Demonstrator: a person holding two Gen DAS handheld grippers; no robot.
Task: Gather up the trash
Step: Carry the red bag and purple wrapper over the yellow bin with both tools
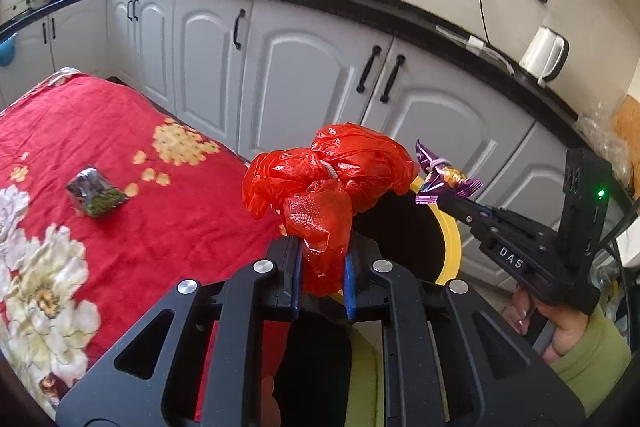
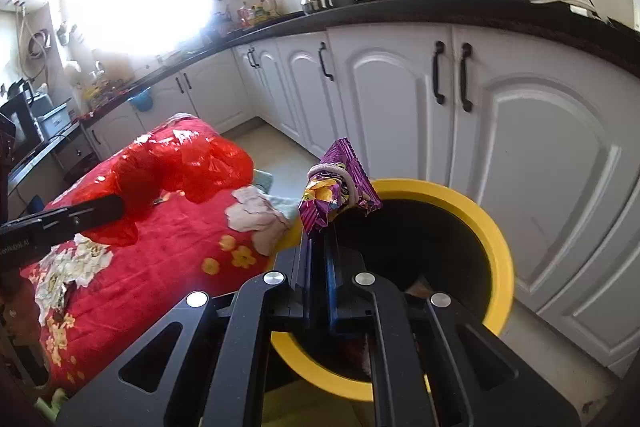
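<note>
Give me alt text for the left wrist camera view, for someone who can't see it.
The left gripper has its jaws shut on a crumpled red plastic bag beside a yellow-rimmed bin. At right, the right gripper holds a purple wrapper over the bin. A small dark packet lies on the red floral cloth.

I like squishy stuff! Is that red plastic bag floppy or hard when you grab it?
Probably floppy: the red plastic bag bunches in crinkled folds above the left gripper. Likely light, since one pinched corner holds it up. It may slip, being thin and shiny.
</note>
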